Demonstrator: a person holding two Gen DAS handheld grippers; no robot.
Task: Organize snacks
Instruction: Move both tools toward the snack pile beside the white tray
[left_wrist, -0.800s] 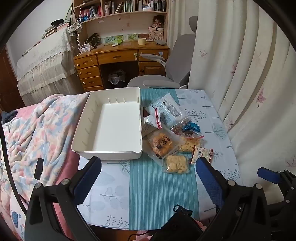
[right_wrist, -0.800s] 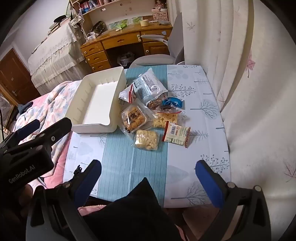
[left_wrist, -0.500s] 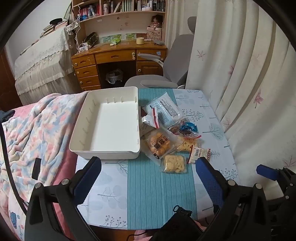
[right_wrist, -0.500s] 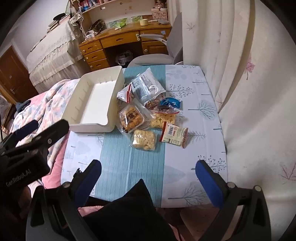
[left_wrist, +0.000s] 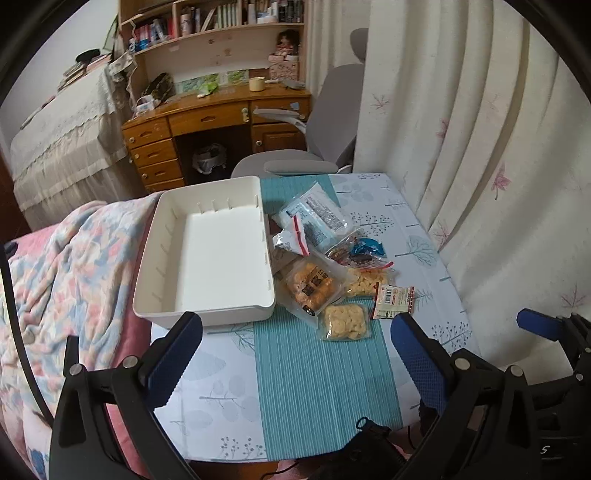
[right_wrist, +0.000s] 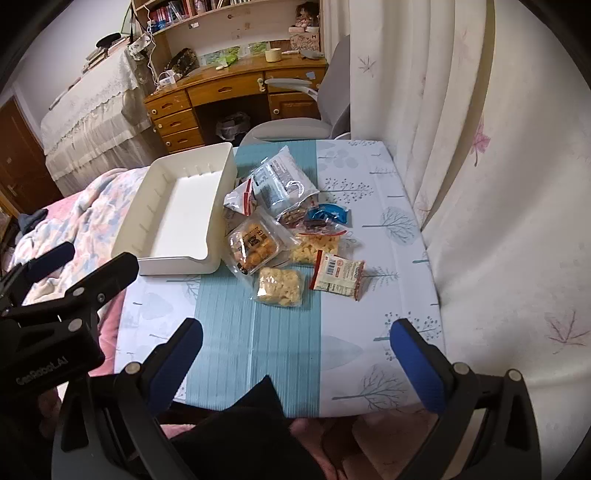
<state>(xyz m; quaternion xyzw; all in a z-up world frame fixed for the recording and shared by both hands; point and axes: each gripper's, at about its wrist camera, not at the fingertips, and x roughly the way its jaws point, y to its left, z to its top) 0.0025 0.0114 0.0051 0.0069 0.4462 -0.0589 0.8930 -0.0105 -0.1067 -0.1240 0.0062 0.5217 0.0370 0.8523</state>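
Snack sorting: both hand-held grippers hovering spread wide, grasping nothing.
Left hand-held gripper (left_wrist: 295, 343) and right hand-held gripper (right_wrist: 295, 347) are facing loose packets (right_wrist: 280, 281); taking the nearest first, by its edge, into the white tray (left_wrist: 207, 314) seems best.

White tray (left_wrist: 207, 254); surface (left_wrist: 317, 373) cloth pale with tree prints and a teal striped band; blue-padded claws; a pink floral blanket (left_wrist: 66, 266) at nine o'clock.
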